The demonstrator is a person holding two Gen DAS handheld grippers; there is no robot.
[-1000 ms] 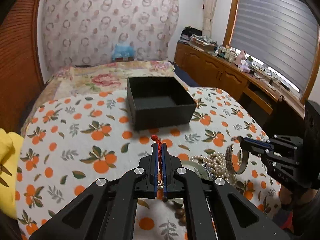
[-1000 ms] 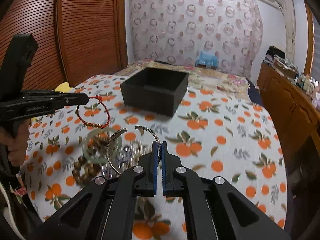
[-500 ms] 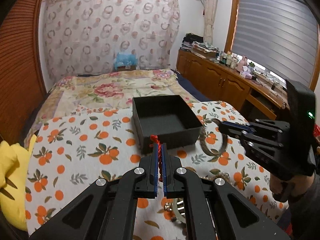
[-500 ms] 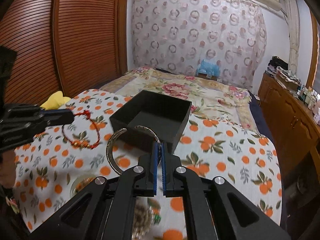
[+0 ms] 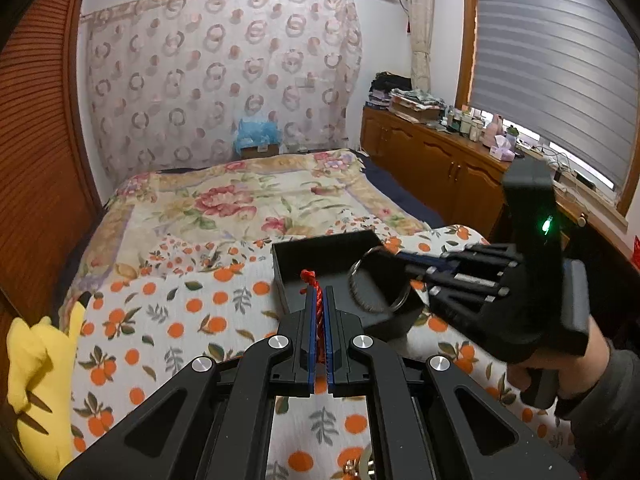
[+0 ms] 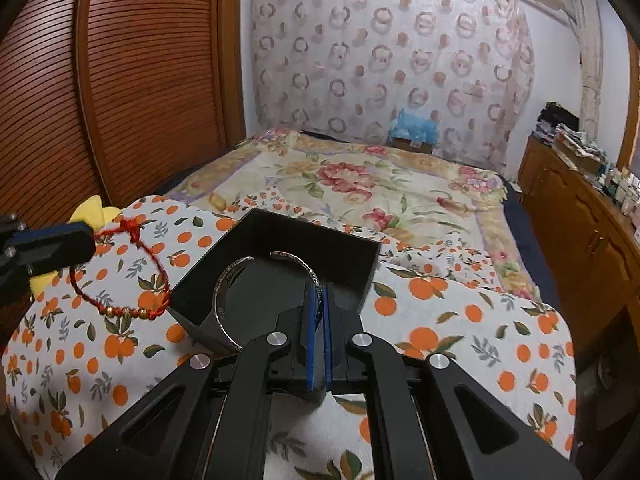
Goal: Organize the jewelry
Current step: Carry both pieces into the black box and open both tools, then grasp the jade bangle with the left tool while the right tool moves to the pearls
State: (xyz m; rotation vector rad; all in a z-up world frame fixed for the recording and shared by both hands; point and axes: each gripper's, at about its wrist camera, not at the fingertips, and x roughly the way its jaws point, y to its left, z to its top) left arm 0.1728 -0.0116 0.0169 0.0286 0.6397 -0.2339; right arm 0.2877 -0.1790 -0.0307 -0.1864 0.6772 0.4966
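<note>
A black open box (image 5: 320, 256) (image 6: 352, 252) sits on the orange-print cloth. My left gripper (image 5: 319, 292) is shut on a red cord bracelet (image 5: 316, 300), just short of the box's near wall. From the right wrist view that bracelet (image 6: 120, 272) hangs from the left gripper (image 6: 86, 242) to the left of the box, with gold beads at its bottom. My right gripper (image 6: 319, 296) is shut on a silver open bangle (image 6: 228, 304), which hangs above the box's inside. In the left wrist view the bangle (image 5: 378, 280) and the right gripper (image 5: 404, 258) hover over the box's right half.
The orange-print cloth (image 5: 168, 320) covers the surface, with a floral bedspread (image 6: 360, 176) behind it. A yellow soft toy (image 5: 36, 380) lies at the left edge. A wooden cabinet (image 5: 440, 160) with clutter runs along the right wall. A person's hand (image 5: 560, 368) holds the right gripper.
Both grippers have travelled forward from the jewelry pile toward the black box, each still holding its piece. The bangle now hangs over the box; the red bracelet has come up beside it.
</note>
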